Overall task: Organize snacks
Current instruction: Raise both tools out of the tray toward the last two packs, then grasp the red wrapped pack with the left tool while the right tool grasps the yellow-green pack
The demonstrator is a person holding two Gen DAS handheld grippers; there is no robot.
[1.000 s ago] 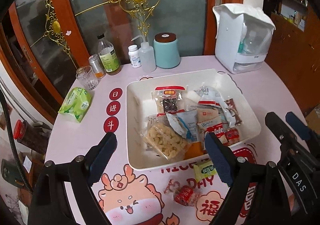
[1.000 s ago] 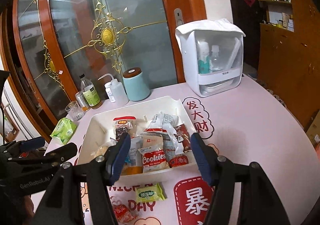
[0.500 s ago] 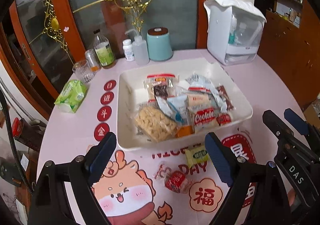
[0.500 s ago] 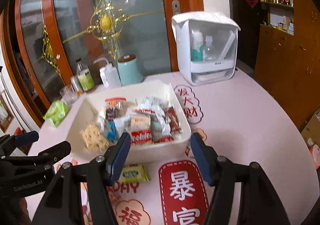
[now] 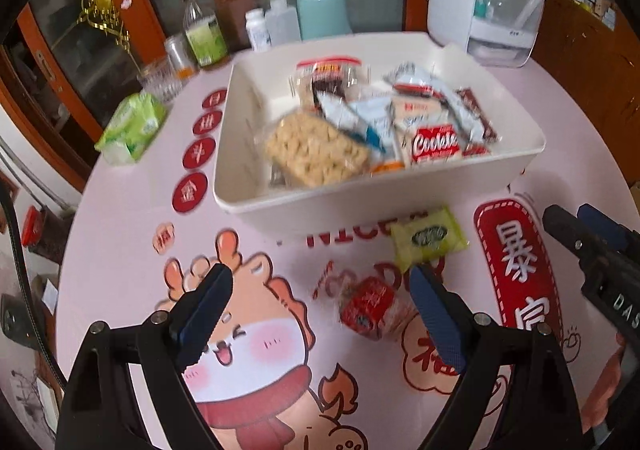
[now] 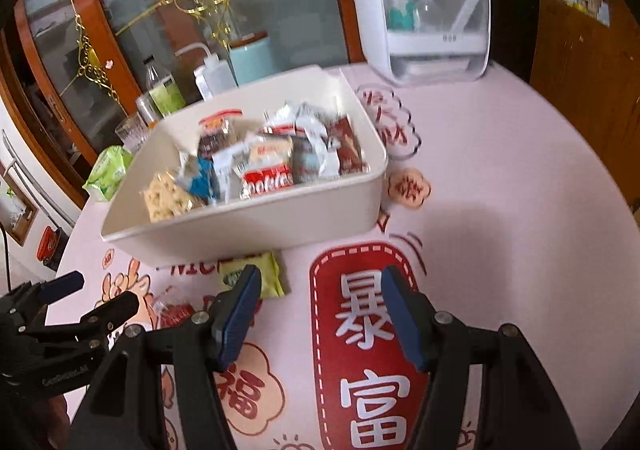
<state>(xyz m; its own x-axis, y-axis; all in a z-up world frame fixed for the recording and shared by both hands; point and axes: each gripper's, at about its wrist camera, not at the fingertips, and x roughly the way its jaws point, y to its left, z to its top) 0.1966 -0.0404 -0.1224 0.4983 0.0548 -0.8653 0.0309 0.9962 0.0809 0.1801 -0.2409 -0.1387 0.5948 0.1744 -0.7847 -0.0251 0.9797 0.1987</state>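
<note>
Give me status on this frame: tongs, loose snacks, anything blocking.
Left tongs open, empty. Right tongs open, empty. Green packet and red packet loose on the table in front of the white bin. Nothing in the way.

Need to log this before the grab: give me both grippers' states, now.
Left gripper: open, holding nothing, above the red snack packet.
Right gripper: open, holding nothing, beside the yellow-green snack packet.
</note>
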